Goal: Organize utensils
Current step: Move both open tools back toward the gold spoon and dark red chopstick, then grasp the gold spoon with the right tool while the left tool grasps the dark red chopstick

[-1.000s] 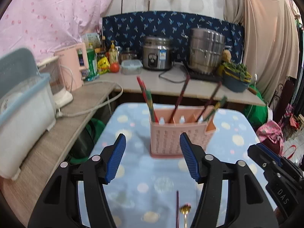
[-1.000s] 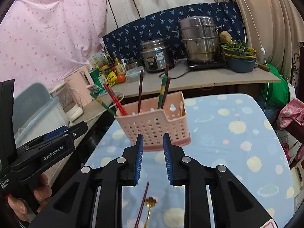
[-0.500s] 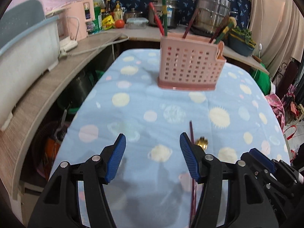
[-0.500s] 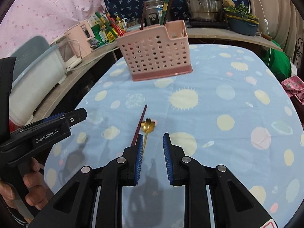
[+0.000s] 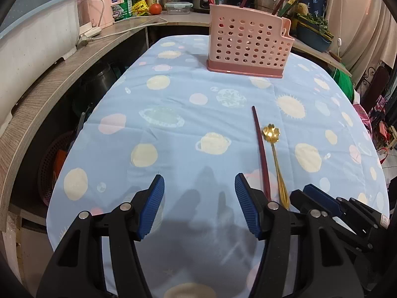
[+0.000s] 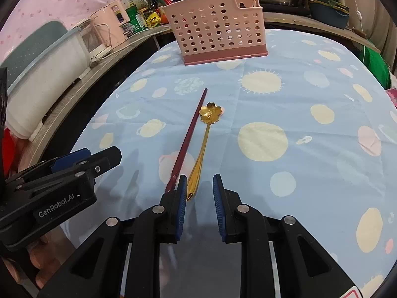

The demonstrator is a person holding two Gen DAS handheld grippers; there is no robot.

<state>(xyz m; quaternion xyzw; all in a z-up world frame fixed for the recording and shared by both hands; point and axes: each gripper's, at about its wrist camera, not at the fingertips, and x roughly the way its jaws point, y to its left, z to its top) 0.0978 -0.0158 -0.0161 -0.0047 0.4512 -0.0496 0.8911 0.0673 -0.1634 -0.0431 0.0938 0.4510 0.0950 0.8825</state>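
Both grippers empty, left gripper jaws wide, right gripper jaws narrowly apart over spoon handle end, chopstick just alongside, pink caddy beyond, unobstructed

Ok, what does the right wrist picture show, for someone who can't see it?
A gold spoon and a dark red chopstick lie side by side on a blue spotted tablecloth, just ahead of the open, empty right tool. A pink basket stands farther back.
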